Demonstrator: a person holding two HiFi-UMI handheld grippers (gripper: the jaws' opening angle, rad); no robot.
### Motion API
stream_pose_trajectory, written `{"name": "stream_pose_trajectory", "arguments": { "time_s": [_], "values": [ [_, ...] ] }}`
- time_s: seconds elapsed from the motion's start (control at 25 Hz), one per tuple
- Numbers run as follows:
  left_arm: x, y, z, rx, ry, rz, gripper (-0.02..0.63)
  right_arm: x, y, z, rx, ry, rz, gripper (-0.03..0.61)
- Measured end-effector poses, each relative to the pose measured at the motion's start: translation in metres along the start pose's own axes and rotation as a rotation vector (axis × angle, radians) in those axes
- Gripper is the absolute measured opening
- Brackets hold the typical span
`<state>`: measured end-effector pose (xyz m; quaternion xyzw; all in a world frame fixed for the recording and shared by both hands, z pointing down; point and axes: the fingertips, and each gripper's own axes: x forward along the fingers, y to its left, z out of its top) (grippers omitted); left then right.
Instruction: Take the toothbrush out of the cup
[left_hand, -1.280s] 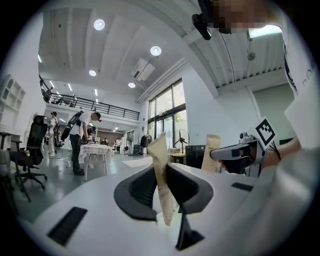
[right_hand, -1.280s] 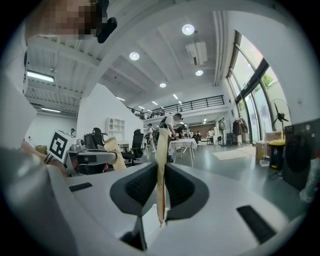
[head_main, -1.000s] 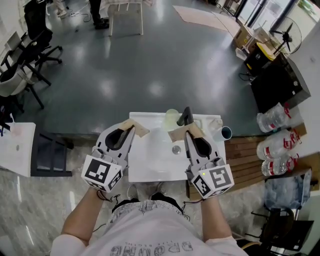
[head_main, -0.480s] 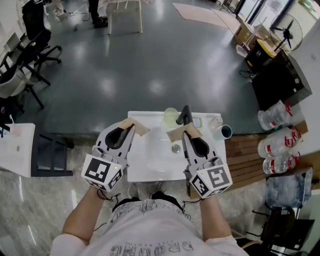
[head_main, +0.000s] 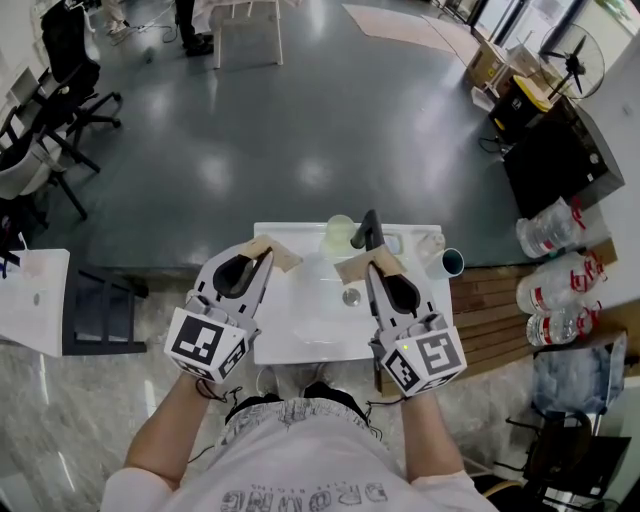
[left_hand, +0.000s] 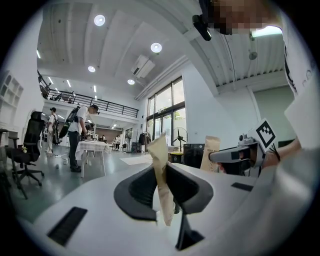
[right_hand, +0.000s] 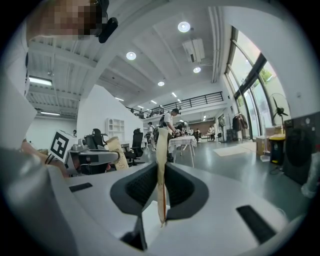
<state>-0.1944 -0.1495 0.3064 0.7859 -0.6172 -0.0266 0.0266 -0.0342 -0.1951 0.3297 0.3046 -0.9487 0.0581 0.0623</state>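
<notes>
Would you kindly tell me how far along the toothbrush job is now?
Nothing looks done yet. In hand: the left gripper and right gripper hover over the sink, fingers together and empty, short of the pale cup at its back. I cannot make out the toothbrush. Left: reach the cup, grip the toothbrush, lift it out.

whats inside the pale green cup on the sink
The pale green cup beside the black tap shows only its wall; its inside is too small to tell.

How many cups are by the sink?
2. A pale green translucent cup at the back rim of the white basin, beside the black tap; a white cup with a dark inside just past that basin's right edge. Others could be hidden.
</notes>
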Motion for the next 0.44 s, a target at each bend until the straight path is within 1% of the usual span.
{"name": "stream_pose_trajectory", "arguments": {
  "time_s": [0.44],
  "values": [
    [0.0045, 0.0002, -0.0020, -0.003, 0.002, -0.007, 0.072, 0.0034, -0.0024, -0.0044, 0.001, 0.005, 0.000, 0.054]
  ]
}}
